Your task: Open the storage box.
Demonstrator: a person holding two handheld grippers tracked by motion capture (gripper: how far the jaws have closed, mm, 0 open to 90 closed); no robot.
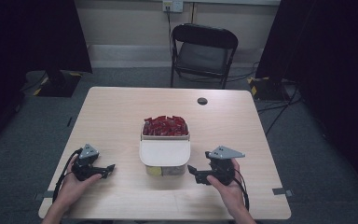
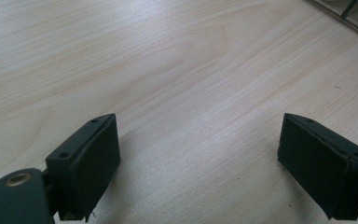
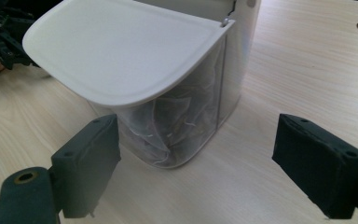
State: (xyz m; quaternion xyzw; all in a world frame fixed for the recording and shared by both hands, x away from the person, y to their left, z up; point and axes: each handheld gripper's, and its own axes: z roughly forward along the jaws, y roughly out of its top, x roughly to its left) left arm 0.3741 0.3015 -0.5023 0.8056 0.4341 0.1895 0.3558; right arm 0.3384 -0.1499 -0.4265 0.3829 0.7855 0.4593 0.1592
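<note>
Left hand-held gripper (image 1: 108, 169): held low at 7 o'clock on the counter (image 1: 121, 116), gripped by the person's left hand (image 1: 74, 184). Its jaws stand wide apart with bare wood grain between them and hold nothing, as the left gripper view (image 2: 198, 158) confirms.
Right hand-held gripper (image 1: 193, 171): at 5 o'clock on the counter, held by the right hand (image 1: 230, 186). Its jaws are spread wide and hold nothing; in the right gripper view (image 3: 196, 158) they point at the container's near face without touching it.
Container (image 1: 164, 154): white-framed box with translucent walls at the counter's centre, between the two grippers and apart from both.
Lid (image 3: 121, 46): white rounded flap tilted over the container's near compartment.
Near compartment: crumpled pale sachets (image 3: 177, 121) show through the clear wall.
Far compartment: open at 12 o'clock side, heaped with red packets (image 1: 165, 126).
Counter hole (image 1: 202, 101): dark round port near the far edge, at 1 o'clock.
Folding chair (image 1: 204, 51): black, on the floor beyond the counter at 12 o'clock.
</note>
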